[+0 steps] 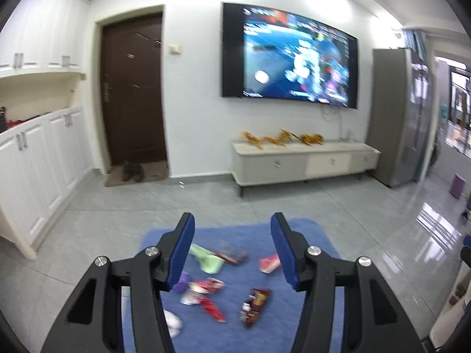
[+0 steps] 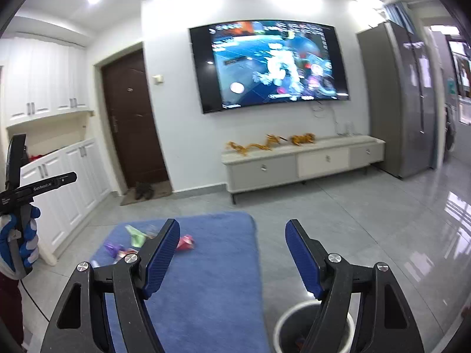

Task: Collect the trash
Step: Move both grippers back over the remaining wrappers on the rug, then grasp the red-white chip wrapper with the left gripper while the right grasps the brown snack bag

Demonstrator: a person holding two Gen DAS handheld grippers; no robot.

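Wrappers (image 1: 212,288): scattered on mat (image 1: 306,294), none yet gripped.
Bin (image 2: 282,326): beside mat; contents unclear.
Left gripper (image 1: 232,250): jaws wide, empty.
Right gripper (image 2: 232,253): jaws wide, empty.
Progress: most pickup is judged left.

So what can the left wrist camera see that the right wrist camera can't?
Only the left wrist view shows the dark brown wrapper and the red wrapper near the front of the rug, framed by the open left gripper.

Only the right wrist view shows the white bin beside the rug, below the open right gripper, and a gloved hand.

Both show the blue rug, green wrapper, TV and door.
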